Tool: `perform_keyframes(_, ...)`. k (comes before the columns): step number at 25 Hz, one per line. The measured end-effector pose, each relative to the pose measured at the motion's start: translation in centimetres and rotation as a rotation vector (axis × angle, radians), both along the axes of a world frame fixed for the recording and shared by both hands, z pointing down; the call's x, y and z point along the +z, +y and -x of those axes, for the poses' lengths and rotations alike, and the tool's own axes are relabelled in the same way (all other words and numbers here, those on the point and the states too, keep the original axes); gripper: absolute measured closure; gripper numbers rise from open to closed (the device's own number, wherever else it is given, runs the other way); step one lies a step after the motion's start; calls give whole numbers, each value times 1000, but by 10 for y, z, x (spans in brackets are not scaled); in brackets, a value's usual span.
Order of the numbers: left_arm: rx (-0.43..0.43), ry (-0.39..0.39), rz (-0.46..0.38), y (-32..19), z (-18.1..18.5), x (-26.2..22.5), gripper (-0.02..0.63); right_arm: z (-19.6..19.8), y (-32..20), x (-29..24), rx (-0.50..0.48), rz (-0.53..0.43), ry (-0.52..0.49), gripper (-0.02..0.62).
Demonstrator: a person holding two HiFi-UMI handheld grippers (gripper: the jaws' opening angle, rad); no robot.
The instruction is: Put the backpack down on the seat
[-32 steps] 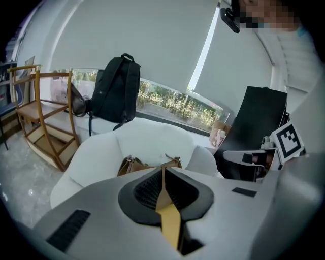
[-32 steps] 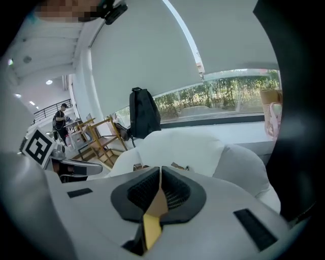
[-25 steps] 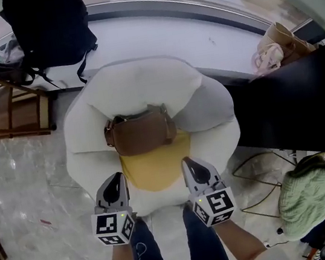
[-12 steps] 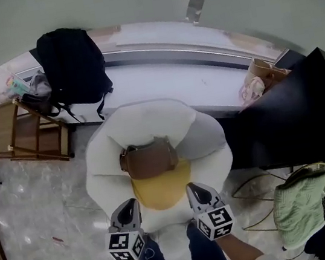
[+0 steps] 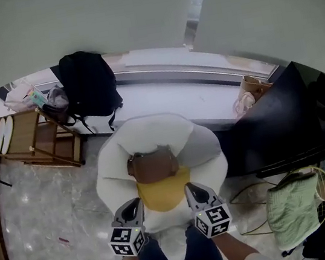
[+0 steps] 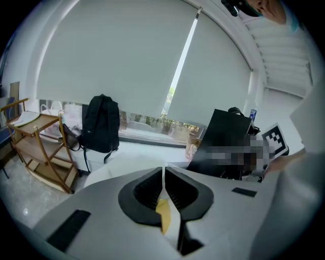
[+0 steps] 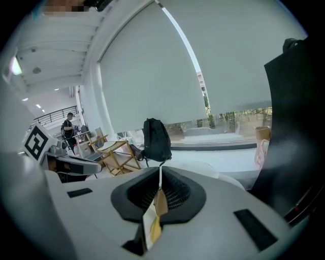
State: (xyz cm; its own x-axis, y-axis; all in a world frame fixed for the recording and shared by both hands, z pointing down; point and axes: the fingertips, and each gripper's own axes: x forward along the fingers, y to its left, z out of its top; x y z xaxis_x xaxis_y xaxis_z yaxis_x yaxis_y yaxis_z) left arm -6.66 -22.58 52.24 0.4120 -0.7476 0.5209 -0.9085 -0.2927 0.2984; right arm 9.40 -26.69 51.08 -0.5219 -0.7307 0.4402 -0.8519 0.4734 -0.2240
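A brown leather backpack [image 5: 153, 166] lies on a yellow cushion [image 5: 163, 192] in the seat of a round white armchair [image 5: 113, 183]. Nothing holds the brown backpack. My left gripper [image 5: 135, 202] hangs over the seat's near edge on the left, jaws shut and empty. My right gripper [image 5: 190, 187] is level with it on the right, also shut and empty. In the left gripper view the shut jaws [image 6: 163, 172] leave only a slit showing yellow. In the right gripper view the shut jaws [image 7: 160, 175] show brown and yellow through the slit. A black backpack [image 5: 88, 85] stands on the window sill behind.
A wooden folding rack [image 5: 29, 138] stands left of the chair. A large black panel [image 5: 277, 120] leans close to the chair's right side. A paper bag [image 5: 248, 91] sits on the sill, and a green cloth [image 5: 291, 207] lies over a wire frame at the near right.
Both grippers have risen together, still shut, and drawn back from the seat. The head view has lifted too, so the chair and brown backpack look smaller and lower.
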Motion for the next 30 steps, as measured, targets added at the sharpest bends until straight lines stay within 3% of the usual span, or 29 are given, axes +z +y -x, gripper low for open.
perform_keyframes(7,17,-30,-71,11,-4,-61,561,-11,15,-51,-5,-38,18,557)
perform_keyframes(11,26,-4,-113,12,-5,-89,561,-16,18,-77,8,-64,14,557)
perform_keyframes(30,53,-21,-256,24,-5,-172,561,-16,27,-154,-53,-203,24,557)
